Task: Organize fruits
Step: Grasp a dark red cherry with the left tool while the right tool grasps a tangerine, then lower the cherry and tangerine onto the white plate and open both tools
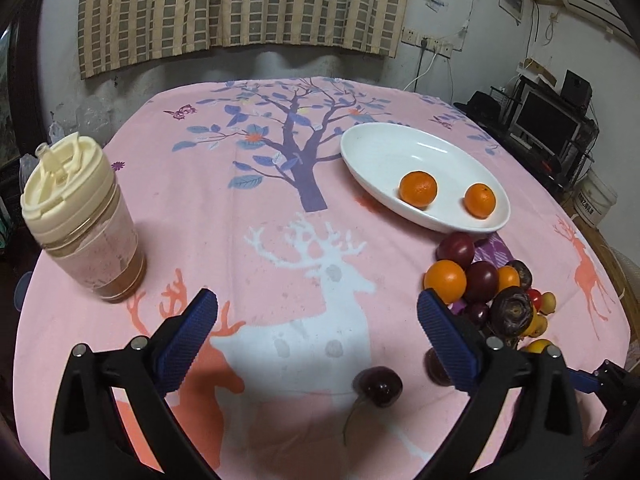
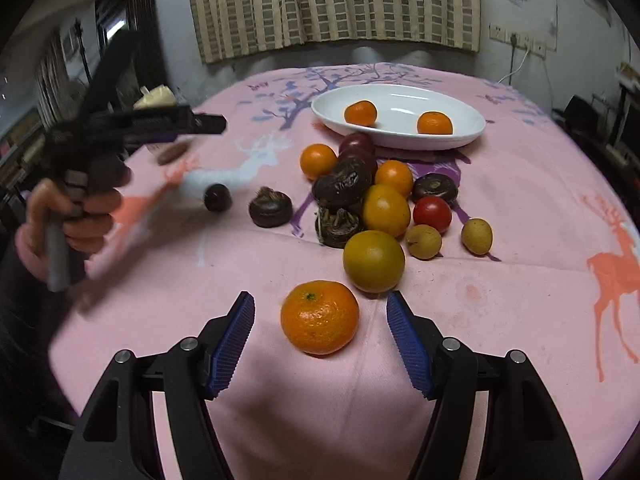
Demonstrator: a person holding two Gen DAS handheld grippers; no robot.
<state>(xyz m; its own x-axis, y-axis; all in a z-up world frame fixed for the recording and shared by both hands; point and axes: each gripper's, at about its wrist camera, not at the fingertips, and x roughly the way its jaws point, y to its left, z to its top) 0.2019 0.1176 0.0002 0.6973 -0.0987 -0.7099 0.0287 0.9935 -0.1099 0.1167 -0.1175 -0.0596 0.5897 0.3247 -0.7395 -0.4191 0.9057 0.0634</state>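
Note:
A white oval dish (image 1: 376,152) (image 2: 460,120) holds two small oranges (image 1: 418,188) (image 2: 360,113). A pile of mixed fruit (image 2: 376,196) (image 1: 484,284) lies on the pink cloth in front of it: oranges, dark plums, water chestnuts, a cherry tomato, small yellow fruits. My left gripper (image 1: 318,312) is open and empty above the cloth, with a dark cherry (image 1: 380,386) lying below and between its fingers. My right gripper (image 2: 320,316) is open, its blue fingers either side of a mandarin (image 2: 319,317) without touching it. The left gripper also shows, blurred, in the right wrist view (image 2: 132,128).
A cream-lidded tumbler (image 1: 80,220) stands at the table's left. A lone plum (image 2: 217,197) and a water chestnut (image 2: 270,207) lie left of the pile. A yellow-green orange (image 2: 374,261) sits just beyond the mandarin. Shelving with a monitor (image 1: 548,120) stands right of the table.

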